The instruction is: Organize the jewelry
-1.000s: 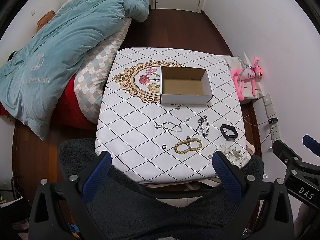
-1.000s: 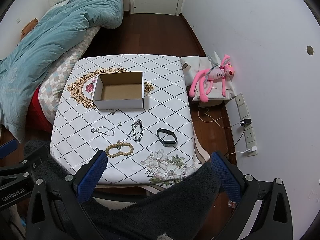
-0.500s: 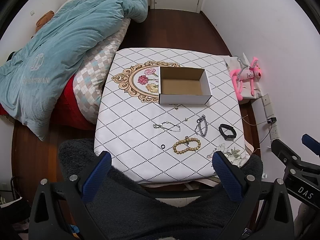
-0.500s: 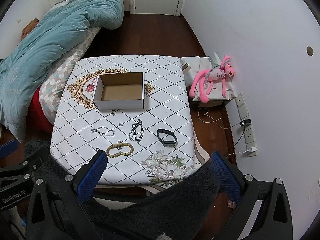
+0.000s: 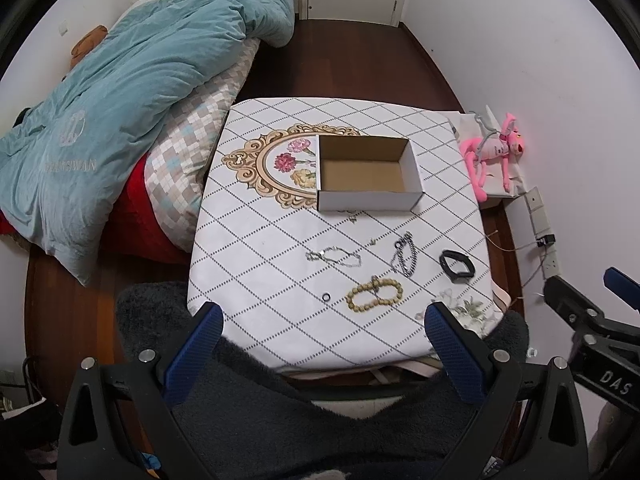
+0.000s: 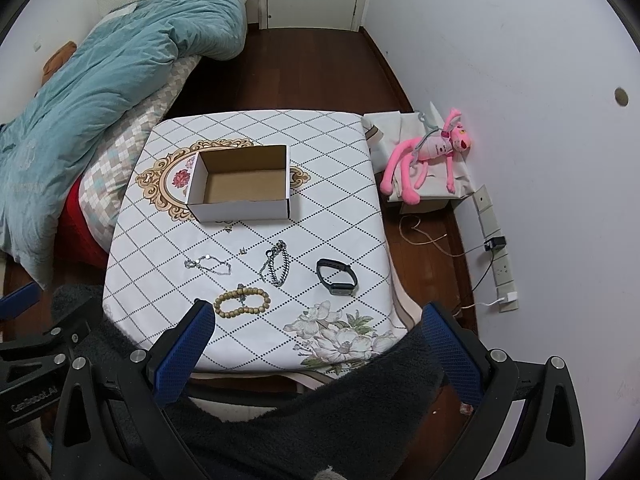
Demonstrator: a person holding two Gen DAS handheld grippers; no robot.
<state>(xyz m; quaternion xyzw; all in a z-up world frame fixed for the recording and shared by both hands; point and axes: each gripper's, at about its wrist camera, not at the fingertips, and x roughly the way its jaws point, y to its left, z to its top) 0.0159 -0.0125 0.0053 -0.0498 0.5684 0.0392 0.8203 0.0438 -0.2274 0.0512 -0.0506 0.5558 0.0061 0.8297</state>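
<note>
Nothing is sorted yet: the cardboard box (image 5: 370,174) sits empty on the worktop (image 5: 256,272), the bead bracelet (image 5: 374,294), chains and black band (image 6: 337,276) lie loose before it, and both tools, left tool (image 5: 320,354) and right tool (image 6: 316,354), hover wide open, holding nothing.

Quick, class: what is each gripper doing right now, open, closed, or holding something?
Left gripper: open, holding nothing.
Right gripper: open, holding nothing.
</note>
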